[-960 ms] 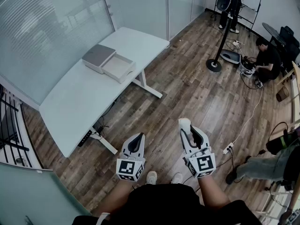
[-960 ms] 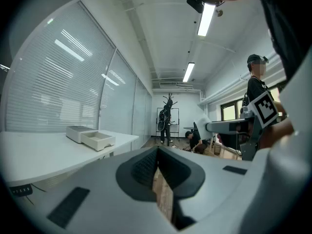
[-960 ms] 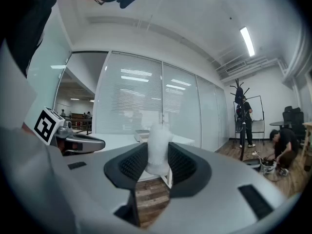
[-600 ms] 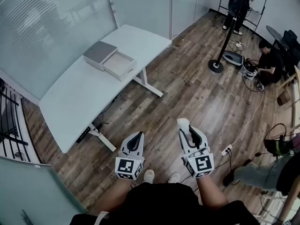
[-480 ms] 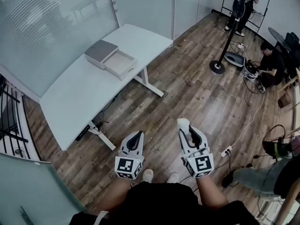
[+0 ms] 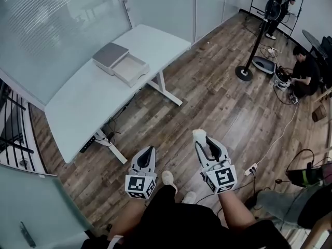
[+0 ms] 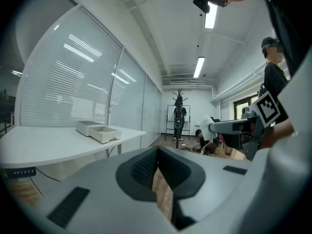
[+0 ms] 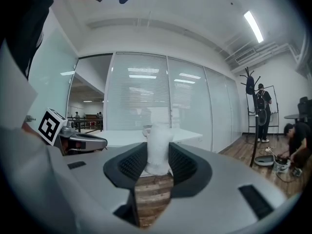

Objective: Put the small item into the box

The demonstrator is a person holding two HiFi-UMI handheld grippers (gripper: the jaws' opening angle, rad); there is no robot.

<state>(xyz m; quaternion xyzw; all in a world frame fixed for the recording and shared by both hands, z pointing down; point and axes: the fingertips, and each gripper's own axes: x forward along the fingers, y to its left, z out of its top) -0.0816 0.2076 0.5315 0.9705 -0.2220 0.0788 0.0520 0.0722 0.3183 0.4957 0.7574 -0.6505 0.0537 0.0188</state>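
A small white item (image 6: 198, 135) sticks up between the pads of my right gripper (image 6: 203, 139), which is shut on it; in the right gripper view the item (image 8: 157, 147) fills the gap of that gripper (image 8: 157, 156). Its jaws have just opened a little further, with the item still between them. My left gripper (image 6: 148, 151) is shut with nothing in it, jaws together in the left gripper view (image 7: 157, 154). The box (image 6: 130, 68) lies open on the white table (image 6: 83, 105), far ahead to the left, its grey lid (image 6: 109, 52) beside it. Both grippers hang over the wooden floor.
A floor stand with a round base (image 6: 244, 72) stands ahead right, and a crouching person (image 6: 305, 71) is beyond it. A power strip with a white cable (image 6: 252, 167) lies right of my right gripper. Glass walls run behind the table. A dark railing (image 6: 13, 134) is at far left.
The person has stepped forward: one white shoe now shows ahead between the grippers. Both grippers keep their pose, the white item still in the right one.
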